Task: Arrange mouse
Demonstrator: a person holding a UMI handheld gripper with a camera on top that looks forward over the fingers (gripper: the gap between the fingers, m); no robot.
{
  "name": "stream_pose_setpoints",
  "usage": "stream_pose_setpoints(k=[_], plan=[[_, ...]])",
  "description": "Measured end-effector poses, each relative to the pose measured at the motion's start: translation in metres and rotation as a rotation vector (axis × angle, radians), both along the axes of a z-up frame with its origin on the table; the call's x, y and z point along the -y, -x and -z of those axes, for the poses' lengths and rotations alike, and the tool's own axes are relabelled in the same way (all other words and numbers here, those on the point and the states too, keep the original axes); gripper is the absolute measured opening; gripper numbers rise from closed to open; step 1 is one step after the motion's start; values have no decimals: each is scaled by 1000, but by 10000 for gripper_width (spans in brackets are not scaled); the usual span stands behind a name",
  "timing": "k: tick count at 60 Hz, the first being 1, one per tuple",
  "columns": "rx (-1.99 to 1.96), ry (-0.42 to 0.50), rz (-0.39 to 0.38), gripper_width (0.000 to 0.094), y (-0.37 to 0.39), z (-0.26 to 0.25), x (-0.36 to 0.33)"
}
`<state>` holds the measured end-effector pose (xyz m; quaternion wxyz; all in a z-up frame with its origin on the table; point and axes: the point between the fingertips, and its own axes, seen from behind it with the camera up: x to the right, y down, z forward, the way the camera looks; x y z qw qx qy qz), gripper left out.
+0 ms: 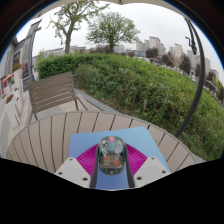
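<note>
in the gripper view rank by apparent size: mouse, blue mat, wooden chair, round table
1. round table
2. blue mat
3. wooden chair, looks close to the mat, and it stands farther off, so unsure
4. mouse, between the tool fingers, which press on it

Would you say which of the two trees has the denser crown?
The tree straight beyond the mouse between the gripper fingers; the other tree, above the bench, shows bare branches.

The mouse point(111, 153) is rounded, with a translucent, glossy shell showing reddish and dark parts inside. It sits between the pink pads point(88, 158), above a blue mat point(140, 140).
</note>
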<state>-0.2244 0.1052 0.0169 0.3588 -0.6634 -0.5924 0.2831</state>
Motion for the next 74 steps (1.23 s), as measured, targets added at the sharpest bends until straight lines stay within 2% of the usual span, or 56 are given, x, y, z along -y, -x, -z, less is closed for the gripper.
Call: stream_pose_setpoints(k=[3,9,11,13,14,16,20,28,38,50,57,74], plan=[[18,-6,-5,432,-1,12,-4],[44,50,-44,506,-4,29,4],[46,45,-40,616,-5,27,1],[65,40,-22,810,-8,28,-4],[69,37,-12,867,-12,25,-6],[71,38,8,809,-17,18,-9],[79,66,34,853,-37,0,-8],[131,120,46,857,-113,-45,11],[201,99,43,855,-235,-101,31],[246,56,45,855,-338,-129,45],[261,35,39,855,-362,-131,51],[254,76,24,849,-359,-134,74]])
